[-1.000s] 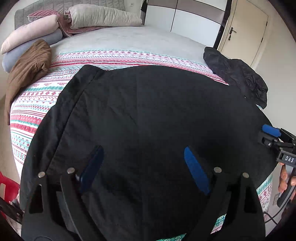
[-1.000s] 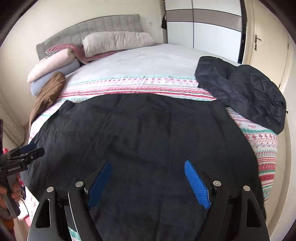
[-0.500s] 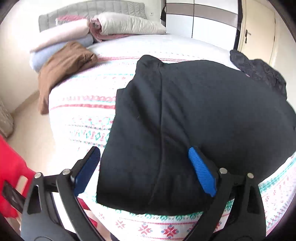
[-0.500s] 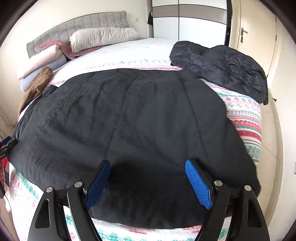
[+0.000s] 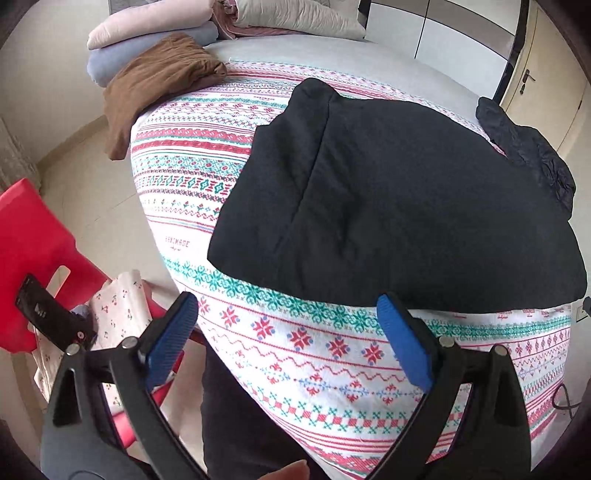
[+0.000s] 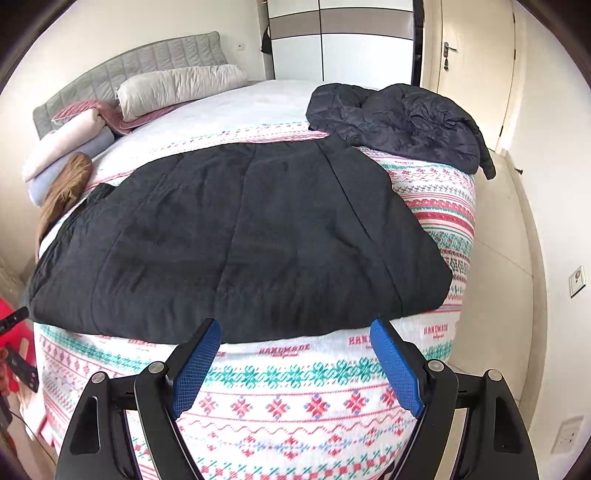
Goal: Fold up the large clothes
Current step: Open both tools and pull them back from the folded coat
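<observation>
A large black garment (image 6: 236, 243) lies folded and flat on the patterned bed cover (image 6: 295, 398), near the foot of the bed. It also shows in the left wrist view (image 5: 399, 206). My left gripper (image 5: 288, 343) is open and empty, held off the bed's near left corner, short of the garment's edge. My right gripper (image 6: 293, 365) is open and empty, just in front of the garment's near edge. A second dark puffy jacket (image 6: 402, 122) lies crumpled at the far right of the bed.
Pillows (image 6: 177, 86) and folded blankets (image 5: 147, 33) are stacked at the headboard, with a brown garment (image 5: 155, 85) hanging over the bed's left side. A red plastic stool (image 5: 33, 266) with a patterned cloth (image 5: 118, 306) stands on the floor at the left.
Both grippers have pulled back from over the black garment to beyond the bed's near edge. The left one also swung left, so the floor and red stool now show.
</observation>
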A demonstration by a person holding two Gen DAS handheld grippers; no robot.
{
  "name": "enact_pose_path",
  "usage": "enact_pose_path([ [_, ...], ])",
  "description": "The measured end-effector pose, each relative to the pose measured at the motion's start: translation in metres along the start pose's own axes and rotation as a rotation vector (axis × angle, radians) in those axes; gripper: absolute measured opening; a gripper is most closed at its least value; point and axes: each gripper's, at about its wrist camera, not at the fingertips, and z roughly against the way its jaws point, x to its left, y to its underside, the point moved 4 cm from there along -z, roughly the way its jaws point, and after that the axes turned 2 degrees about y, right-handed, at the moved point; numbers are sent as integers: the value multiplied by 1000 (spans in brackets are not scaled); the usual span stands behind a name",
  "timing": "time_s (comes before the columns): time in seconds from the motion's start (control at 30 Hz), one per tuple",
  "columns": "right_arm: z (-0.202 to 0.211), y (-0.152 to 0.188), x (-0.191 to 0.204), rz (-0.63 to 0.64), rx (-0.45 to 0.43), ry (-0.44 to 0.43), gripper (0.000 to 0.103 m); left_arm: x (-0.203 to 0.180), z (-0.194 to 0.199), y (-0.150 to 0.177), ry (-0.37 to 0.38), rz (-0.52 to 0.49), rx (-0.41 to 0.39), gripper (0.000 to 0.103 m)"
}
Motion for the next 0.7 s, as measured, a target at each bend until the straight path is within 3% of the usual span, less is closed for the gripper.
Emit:
enact_pose_path([
  [0.13, 18, 10, 29, 20, 5, -31, 88, -26, 10, 19, -10, 10, 40, 100],
  [0.33, 30, 19, 60, 86, -2, -9, 89, -64, 12, 33, -44, -39, 69, 100],
  [0.7, 26, 28, 80, 82, 32, -35, 89, -130, 16, 50, 0, -137, 83, 100],
])
